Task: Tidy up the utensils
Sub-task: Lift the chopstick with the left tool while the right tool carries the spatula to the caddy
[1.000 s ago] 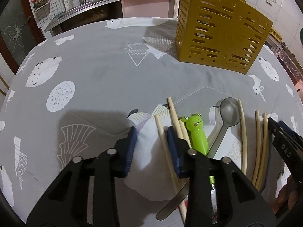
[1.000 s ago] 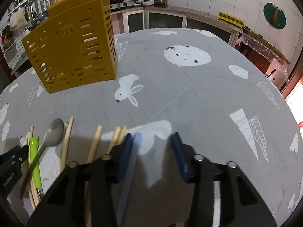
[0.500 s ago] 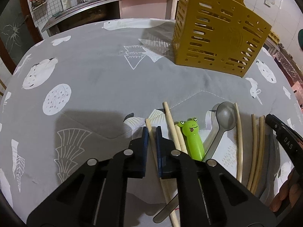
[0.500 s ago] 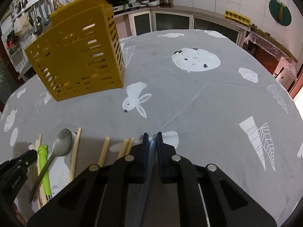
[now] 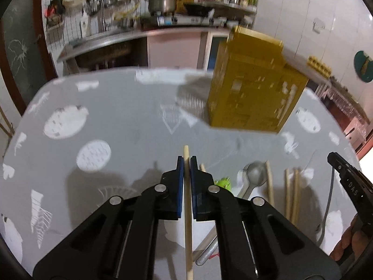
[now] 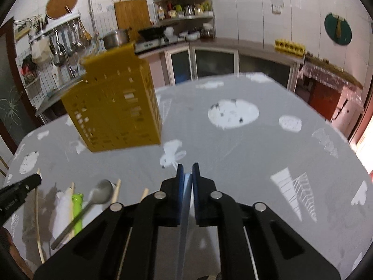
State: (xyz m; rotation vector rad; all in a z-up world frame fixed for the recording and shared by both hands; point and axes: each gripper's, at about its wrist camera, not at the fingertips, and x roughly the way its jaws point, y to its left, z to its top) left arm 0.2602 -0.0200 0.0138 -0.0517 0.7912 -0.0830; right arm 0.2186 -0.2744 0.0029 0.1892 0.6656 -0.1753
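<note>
My left gripper [image 5: 186,161] is shut on a wooden chopstick [image 5: 187,212] and holds it above the table. My right gripper [image 6: 187,169] is shut on a thin grey-blue utensil [image 6: 183,221], seen edge-on, also lifted. A yellow slotted utensil holder [image 5: 254,86] stands at the back of the table; it also shows in the right wrist view [image 6: 116,102]. On the cloth lie a metal spoon [image 5: 253,179], a green frog-topped utensil [image 5: 223,183] and several more chopsticks [image 5: 291,193].
The round table has a grey cloth with white prints [image 6: 233,114]. Kitchen counters, a stove and shelves [image 6: 181,11] line the walls behind. The right gripper shows at the right edge of the left wrist view [image 5: 349,182].
Both grippers closed on their utensils, the left on a chopstick, the right on the grey-blue one, and then lifted and tilted up, so more of the kitchen shows.
</note>
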